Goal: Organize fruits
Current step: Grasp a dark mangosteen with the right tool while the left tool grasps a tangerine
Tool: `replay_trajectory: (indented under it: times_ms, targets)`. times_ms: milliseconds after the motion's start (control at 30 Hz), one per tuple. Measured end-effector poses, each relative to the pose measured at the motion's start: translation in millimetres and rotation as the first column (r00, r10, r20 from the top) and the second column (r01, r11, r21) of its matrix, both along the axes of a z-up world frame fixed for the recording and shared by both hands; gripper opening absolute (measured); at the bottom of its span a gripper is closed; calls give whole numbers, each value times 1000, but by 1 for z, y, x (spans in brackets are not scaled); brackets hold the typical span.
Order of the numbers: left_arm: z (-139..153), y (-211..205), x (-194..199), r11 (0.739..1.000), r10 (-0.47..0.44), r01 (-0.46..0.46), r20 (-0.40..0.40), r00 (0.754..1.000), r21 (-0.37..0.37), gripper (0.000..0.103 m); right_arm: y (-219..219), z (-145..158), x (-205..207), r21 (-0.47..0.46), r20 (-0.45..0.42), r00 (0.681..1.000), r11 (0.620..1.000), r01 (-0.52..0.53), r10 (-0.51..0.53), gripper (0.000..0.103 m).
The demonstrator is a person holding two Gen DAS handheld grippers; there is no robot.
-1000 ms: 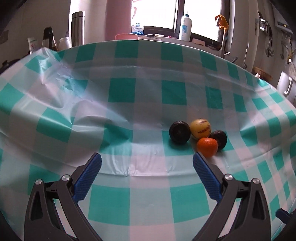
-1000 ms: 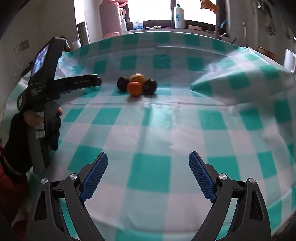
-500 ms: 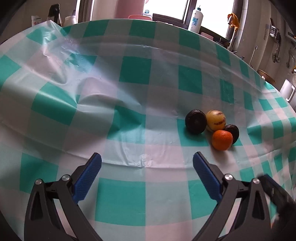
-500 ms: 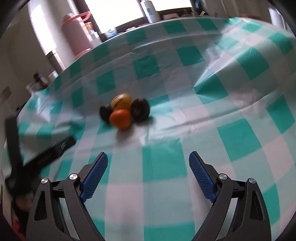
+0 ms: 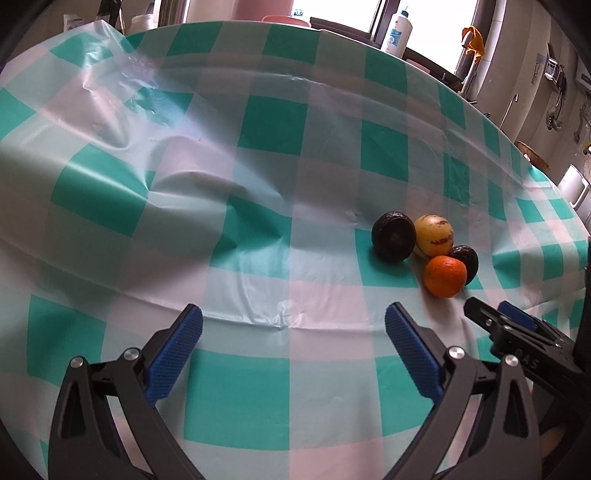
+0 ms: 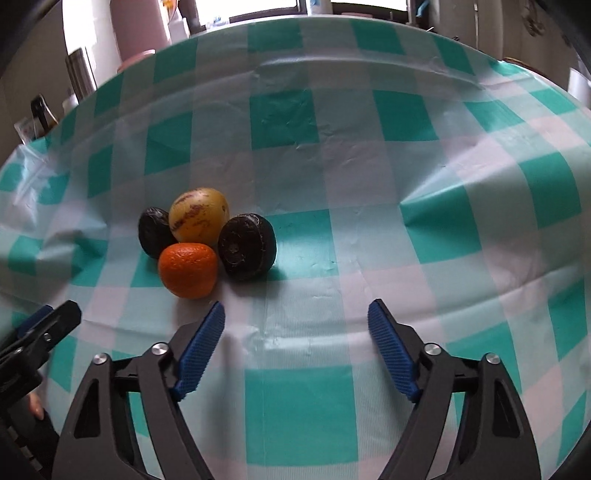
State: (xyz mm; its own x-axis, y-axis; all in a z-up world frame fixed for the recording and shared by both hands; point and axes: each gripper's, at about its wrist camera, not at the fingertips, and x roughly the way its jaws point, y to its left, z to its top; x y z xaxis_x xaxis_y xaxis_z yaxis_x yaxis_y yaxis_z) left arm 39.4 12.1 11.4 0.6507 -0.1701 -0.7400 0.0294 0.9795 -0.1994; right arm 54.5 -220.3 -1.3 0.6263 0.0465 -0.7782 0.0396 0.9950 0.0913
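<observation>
On the table (image 6: 436,236), under a teal-and-white checked cloth (image 5: 258,155) that wrinkles and puckers toward its left edge: four fruits bunched together, well clear of every edge. An orange (image 6: 187,270) nearest the grippers, touching a large dark avocado (image 6: 246,246) to one side; a smaller dark avocado (image 6: 153,232) on the other side, and a yellow fruit with reddish streaks (image 6: 198,217) tucked behind, against all three.

Right gripper (image 6: 295,347) low over the cloth, just short of the cluster, jaws apart and just now closing somewhat, nothing but bare cloth between the blue pads (image 6: 201,347) (the orange sits just beyond the left pad, not touching). Left gripper (image 5: 293,352) further toward the left edge, jaws wide apart over bare cloth, fruits ahead and to its right. Tip of the right gripper visible in the left wrist view, near the orange.

Beyond the far edge: a white bottle (image 5: 397,33), a pink flask (image 6: 142,31), a steel flask (image 6: 81,72), bright windows.
</observation>
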Motion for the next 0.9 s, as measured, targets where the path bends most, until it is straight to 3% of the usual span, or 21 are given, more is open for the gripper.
replay_trajectory:
  times_ms: [267, 467, 533, 600, 800, 900]
  targets:
    - [-1, 2, 1, 1000, 3, -3, -7, 1000, -8, 99, 19, -1, 28, -77, -17, 998, 995, -61, 60, 72]
    - [-2, 3, 1, 1000, 1, -1, -10, 1000, -17, 99, 24, 0, 50, -67, -12, 995, 993, -95, 94, 60]
    - [-3, 4, 2, 1000, -3, 3, -11, 1000, -20, 99, 25, 0, 51, -60, -8, 994, 993, -106, 106, 51]
    - [-2, 3, 2, 1000, -8, 8, -11, 1000, -22, 99, 25, 1, 49, -30, 8, 991, 991, -130, 130, 40]
    - [3, -8, -7, 997, -73, 73, 35, 997, 3, 99, -8, 9, 8, 168, 127, 991, 984, -58, 37, 40]
    - [5, -21, -14, 986, -161, 162, 42, 986, -39, 99, -33, 11, -20, 294, 183, 982, 956, -14, -42, 40]
